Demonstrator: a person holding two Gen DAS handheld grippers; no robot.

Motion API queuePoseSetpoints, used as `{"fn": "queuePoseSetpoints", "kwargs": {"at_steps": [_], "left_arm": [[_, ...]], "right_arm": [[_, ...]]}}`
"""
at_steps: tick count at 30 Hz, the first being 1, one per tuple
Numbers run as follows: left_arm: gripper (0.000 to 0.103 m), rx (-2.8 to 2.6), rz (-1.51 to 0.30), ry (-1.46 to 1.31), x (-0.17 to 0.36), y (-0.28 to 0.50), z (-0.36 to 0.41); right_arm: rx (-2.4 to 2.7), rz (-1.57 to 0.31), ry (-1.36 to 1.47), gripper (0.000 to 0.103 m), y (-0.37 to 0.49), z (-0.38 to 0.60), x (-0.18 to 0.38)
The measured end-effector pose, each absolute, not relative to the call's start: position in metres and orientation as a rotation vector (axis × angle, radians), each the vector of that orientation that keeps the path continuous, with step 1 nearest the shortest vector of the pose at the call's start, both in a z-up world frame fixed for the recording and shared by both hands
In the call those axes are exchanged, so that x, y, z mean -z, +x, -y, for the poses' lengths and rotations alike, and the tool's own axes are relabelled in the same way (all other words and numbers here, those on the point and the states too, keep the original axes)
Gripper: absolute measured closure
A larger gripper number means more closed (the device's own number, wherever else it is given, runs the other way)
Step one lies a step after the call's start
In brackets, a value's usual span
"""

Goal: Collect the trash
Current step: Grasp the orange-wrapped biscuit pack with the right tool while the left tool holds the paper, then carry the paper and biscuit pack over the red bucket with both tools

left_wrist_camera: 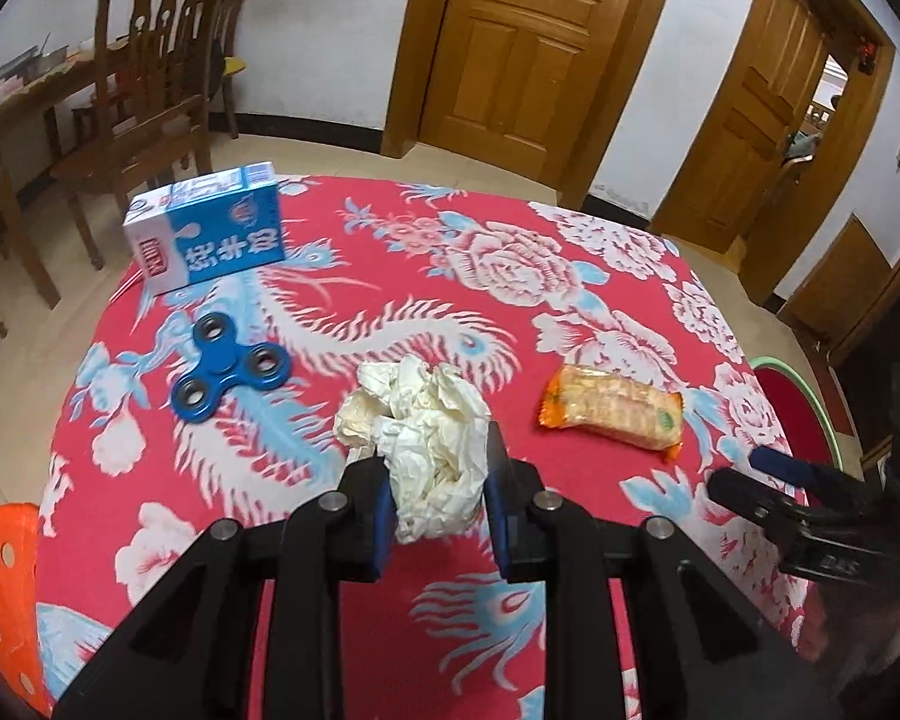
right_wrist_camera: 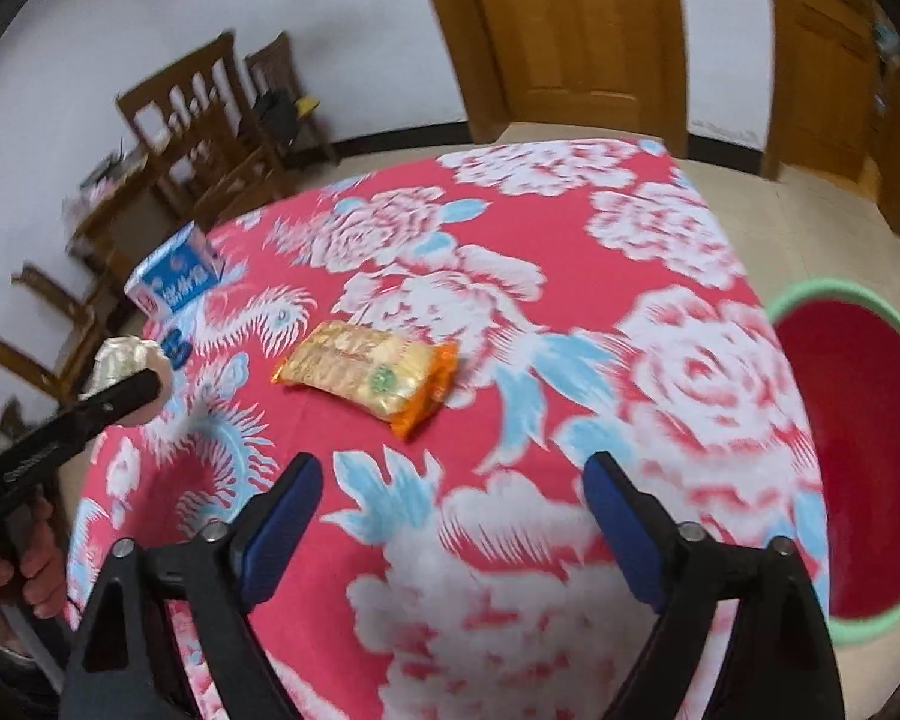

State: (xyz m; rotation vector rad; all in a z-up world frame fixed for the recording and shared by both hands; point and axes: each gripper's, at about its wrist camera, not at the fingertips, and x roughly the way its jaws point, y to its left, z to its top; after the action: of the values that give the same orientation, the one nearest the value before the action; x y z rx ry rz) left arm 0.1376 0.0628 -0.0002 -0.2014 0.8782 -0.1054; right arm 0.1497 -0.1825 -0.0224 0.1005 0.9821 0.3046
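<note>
2 grippers worked over a table point(left_wrist_camera: 576, 228) covered with a red cloth printed with white flowers and pale blue birds. Beside the table's right edge stood a bin point(right_wrist_camera: 807, 300), red inside with a pale green rim. On the far left of the cloth stood a blue and white milk carton point(left_wrist_camera: 207, 228), and near it lay a blue fidget spinner point(left_wrist_camera: 228, 366) with 3 lobes.

An orange snack packet point(right_wrist_camera: 366, 375) lay flat near the middle of the cloth, its clear window showing pale biscuits in a row; it was touched by nothing.

The left gripper point(left_wrist_camera: 438, 498) was closed narrowly on a crumpled white tissue point(left_wrist_camera: 417, 426), the blue pads pressing it from both sides. The tissue was a loose, wrinkled ball, cream-white, and most of it stuck out beyond the fingertips. In the right wrist view it seemed lifted above the cloth.

The right gripper point(right_wrist_camera: 453, 516) stood wide, with only cloth between its blue pads, and the snack packet lay ahead of it.
</note>
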Motion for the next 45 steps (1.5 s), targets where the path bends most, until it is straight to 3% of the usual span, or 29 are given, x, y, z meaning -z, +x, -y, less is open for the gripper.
{"fn": "queuePoseSetpoints", "kwargs": {"at_steps": [17, 19, 21, 26, 45], "left_arm": [[0.079, 0.107, -0.901, -0.245, 0.011, 0.134, -0.074], [0.079, 0.111, -0.902, -0.246, 0.012, 0.134, -0.073], [0.079, 0.114, -0.902, -0.245, 0.012, 0.134, -0.071], [0.079, 0.126, -0.901, -0.249, 0.011, 0.131, -0.067], [0.078, 0.262, -0.84, -0.184, -0.009, 0.105, -0.029]], "right_arm": [[-0.347, -1.029, -0.117, 0.008, 0.206, 0.134, 0.044], [-0.341, -1.02, -0.103, 0.015, 0.205, 0.136, 0.042], [-0.338, -1.012, -0.109, 0.031, 0.202, 0.135, 0.04], [-0.346, -1.009, -0.064, 0.046, 0.192, 0.139, 0.037], [-0.178, -0.893, 0.276, 0.051, 0.099, 0.192, 0.002]]}}
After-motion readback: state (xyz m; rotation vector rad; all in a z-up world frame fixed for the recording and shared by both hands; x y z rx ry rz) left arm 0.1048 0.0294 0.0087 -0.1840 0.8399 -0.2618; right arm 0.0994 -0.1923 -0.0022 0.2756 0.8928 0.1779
